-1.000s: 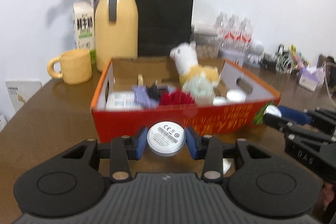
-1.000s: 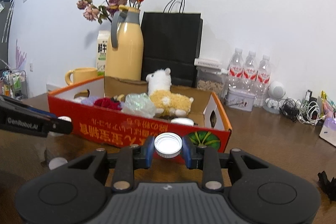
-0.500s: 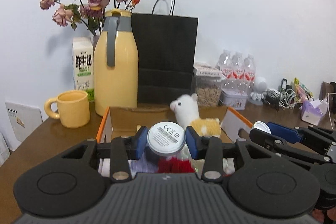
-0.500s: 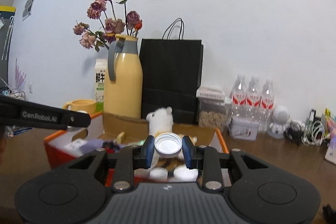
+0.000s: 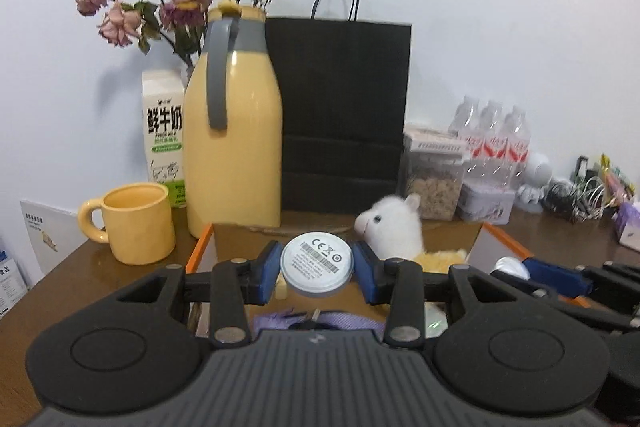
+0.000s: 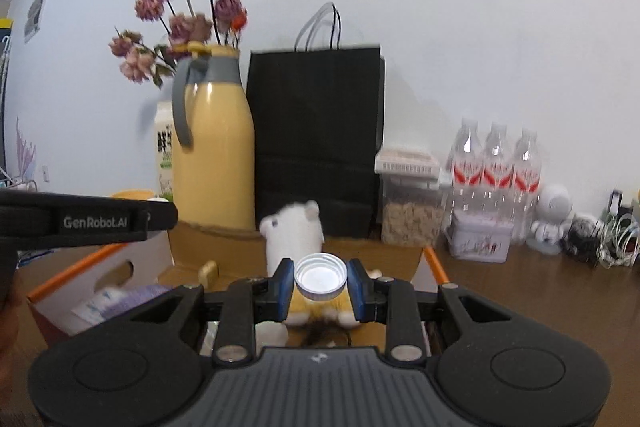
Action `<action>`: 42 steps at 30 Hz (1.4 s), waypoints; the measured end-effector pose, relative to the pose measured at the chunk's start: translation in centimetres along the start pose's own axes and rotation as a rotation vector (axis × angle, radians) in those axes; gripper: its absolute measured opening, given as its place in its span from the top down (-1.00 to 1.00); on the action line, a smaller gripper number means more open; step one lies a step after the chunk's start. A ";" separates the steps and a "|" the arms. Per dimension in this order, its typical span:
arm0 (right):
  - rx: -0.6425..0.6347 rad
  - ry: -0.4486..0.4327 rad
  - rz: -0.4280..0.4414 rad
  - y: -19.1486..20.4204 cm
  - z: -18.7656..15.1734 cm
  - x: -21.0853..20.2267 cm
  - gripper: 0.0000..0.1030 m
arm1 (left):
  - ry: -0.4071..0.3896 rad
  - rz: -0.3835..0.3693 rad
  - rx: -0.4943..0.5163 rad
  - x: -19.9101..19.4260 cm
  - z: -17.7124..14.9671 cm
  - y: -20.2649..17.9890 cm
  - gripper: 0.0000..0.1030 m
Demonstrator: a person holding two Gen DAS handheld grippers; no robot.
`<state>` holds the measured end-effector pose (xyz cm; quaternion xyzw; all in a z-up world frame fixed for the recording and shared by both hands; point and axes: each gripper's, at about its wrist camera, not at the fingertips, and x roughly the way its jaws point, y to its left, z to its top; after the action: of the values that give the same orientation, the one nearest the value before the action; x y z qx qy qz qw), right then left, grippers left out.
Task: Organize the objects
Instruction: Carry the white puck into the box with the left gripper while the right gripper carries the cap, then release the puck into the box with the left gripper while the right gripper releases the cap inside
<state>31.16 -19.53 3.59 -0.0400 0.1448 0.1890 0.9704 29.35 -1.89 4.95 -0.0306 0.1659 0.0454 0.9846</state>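
We see our left tongs [image 5: 316,267] clamped on a round disc [image 5: 316,263] and our right tongs [image 6: 320,283] clamped on one bottle cap [image 6: 320,277], both held over the open box [image 6: 100,269]. Below the tongs the box holds one plush alpaca [image 5: 394,229], a purple cloth [image 5: 320,321] and some white items we can't identify. Beyond the tongs: one jug [image 5: 234,131], one mug [image 5: 136,225], one milk carton [image 5: 163,131], one black bag [image 5: 340,115], three bottles [image 6: 496,167], one jar [image 6: 412,203]. Left tongs cross the right view's left edge.
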 end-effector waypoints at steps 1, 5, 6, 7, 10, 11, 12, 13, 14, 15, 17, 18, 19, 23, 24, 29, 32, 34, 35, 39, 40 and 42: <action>0.001 0.006 0.000 0.0 -0.1 0.1 0.47 | 0.004 0.002 0.007 0.1 -0.2 0.0 0.21; -0.009 0.018 0.002 0.4 -0.5 0.0 0.47 | 0.001 -0.005 0.015 -0.1 -0.6 0.2 0.21; -0.012 0.019 0.002 0.4 -0.6 -0.1 0.47 | -0.002 -0.007 0.018 -0.2 -0.6 0.2 0.21; -0.014 0.019 0.000 0.5 -0.7 -0.2 0.47 | -0.004 -0.007 0.020 -0.3 -0.7 0.1 0.21; -0.013 0.023 -0.005 0.5 -0.8 -0.5 0.46 | -0.013 -0.004 0.008 -0.6 -0.8 0.3 0.05; -0.012 0.024 -0.007 0.5 -0.9 -0.6 0.43 | -0.015 -0.005 0.002 -0.7 -0.8 0.4 -0.23; -0.011 0.026 -0.010 0.4 -0.9 -0.7 0.22 | -0.017 -0.004 -0.005 -0.8 -0.8 0.6 -0.44; -0.007 0.024 -0.014 0.4 -0.9 -0.8 -0.18 | -0.025 0.001 -0.010 -0.9 -0.8 0.7 -0.90; -0.003 0.019 -0.020 0.3 -1.0 -0.9 -0.40 | -0.040 0.008 -0.014 -1.1 -0.8 0.7 -1.00; 0.000 0.013 -0.025 0.3 -1.0 -1.0 -0.84 | -0.054 0.013 -0.017 -1.3 -0.8 0.8 -1.00; 0.003 -0.001 -0.031 0.2 -1.0 -1.3 -1.00 | -0.053 0.007 -0.021 -1.5 -0.7 0.8 -1.00; 0.003 -0.003 -0.034 0.2 -1.0 -1.3 -1.00 | -0.053 0.008 -0.023 -1.5 -0.7 0.9 -1.00; 0.002 -0.004 -0.037 0.3 -1.0 -1.4 -1.00 | -0.052 0.007 -0.022 -1.5 -0.8 0.8 -1.00; -0.003 -0.008 -0.038 0.4 -1.0 -1.5 -1.00 | -0.050 0.005 -0.018 -1.6 -0.9 0.8 -1.00; -0.005 -0.009 -0.038 0.4 -1.0 -1.6 -1.00 | -0.049 0.005 -0.018 -1.6 -1.0 0.8 -1.00; -0.012 -0.017 -0.042 0.6 -1.0 -1.9 -1.00 | -0.047 0.002 -0.020 -1.8 -1.2 0.9 -1.00; -0.016 -0.023 -0.041 0.7 -1.0 -2.3 -1.00 | -0.051 -0.004 -0.023 -2.1 -1.3 1.0 -1.00; -0.020 -0.028 -0.041 0.7 -1.1 -2.6 -1.00 | -0.055 -0.006 -0.025 -2.4 -1.3 1.2 -1.00; -0.022 -0.030 -0.041 0.7 -1.1 -2.7 -1.00 | -0.058 -0.007 -0.026 -2.5 -1.4 1.2 -1.00; -0.030 -0.038 -0.041 0.7 -1.2 -3.3 -1.00 | -0.067 -0.006 -0.031 -3.1 -1.6 1.6 -1.00; -0.031 -0.039 -0.042 0.7 -1.3 -3.4 -1.00 | -0.068 -0.005 -0.032 -3.3 -1.7 1.7 -1.00; -0.035 -0.040 -0.044 0.7 -1.5 -3.7 -1.00 | -0.070 -0.005 -0.035 -3.6 -1.9 2.0 -1.00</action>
<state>27.22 -20.35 3.25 -0.0566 0.1212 0.1708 0.9762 25.16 -0.36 4.23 -0.0467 0.1305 0.0466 0.9892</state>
